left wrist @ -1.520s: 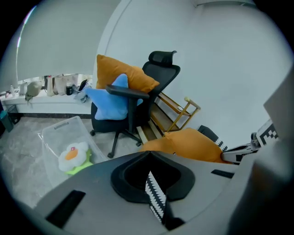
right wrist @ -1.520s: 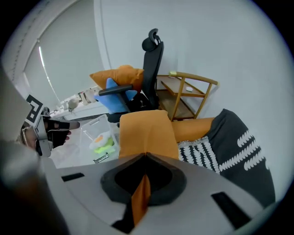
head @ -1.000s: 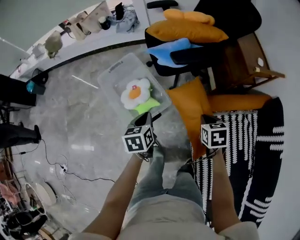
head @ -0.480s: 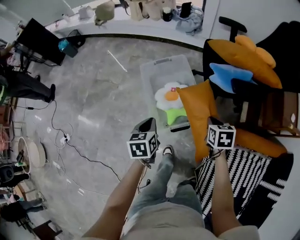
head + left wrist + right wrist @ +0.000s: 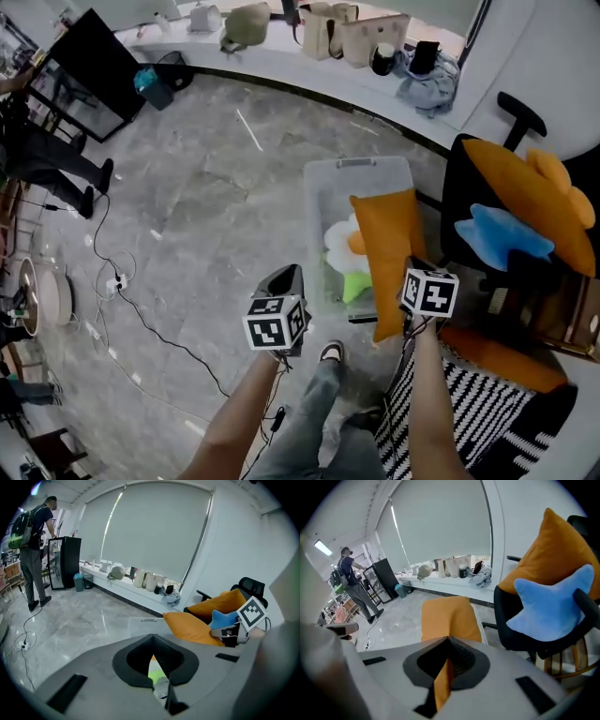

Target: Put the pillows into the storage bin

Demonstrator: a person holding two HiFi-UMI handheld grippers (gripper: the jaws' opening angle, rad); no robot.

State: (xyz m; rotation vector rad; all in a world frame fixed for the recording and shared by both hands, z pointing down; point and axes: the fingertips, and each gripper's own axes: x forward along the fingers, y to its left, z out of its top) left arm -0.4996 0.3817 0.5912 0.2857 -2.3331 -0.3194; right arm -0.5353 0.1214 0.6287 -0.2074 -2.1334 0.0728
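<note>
On the marble floor (image 5: pixel 206 187), the storage bin (image 5: pixel 354 173) is overhung by an orange pillow (image 5: pixel 386 244) clamped in the right claw (image 5: pixel 449 641); the left claw (image 5: pixel 152 637) is seemingly closed on nothing.

Couldn't read any txt, labels, brands or nos. anywhere. Closest thing was the b/w square marker patterns on the cubes of the left gripper (image 5: pixel 288 274) and right gripper (image 5: pixel 411 272), but no letters or digits in those. Bags (image 5: pixel 352 37) on the far ledge (image 5: pixel 281 67) were too small and blurry to make out any print.
</note>
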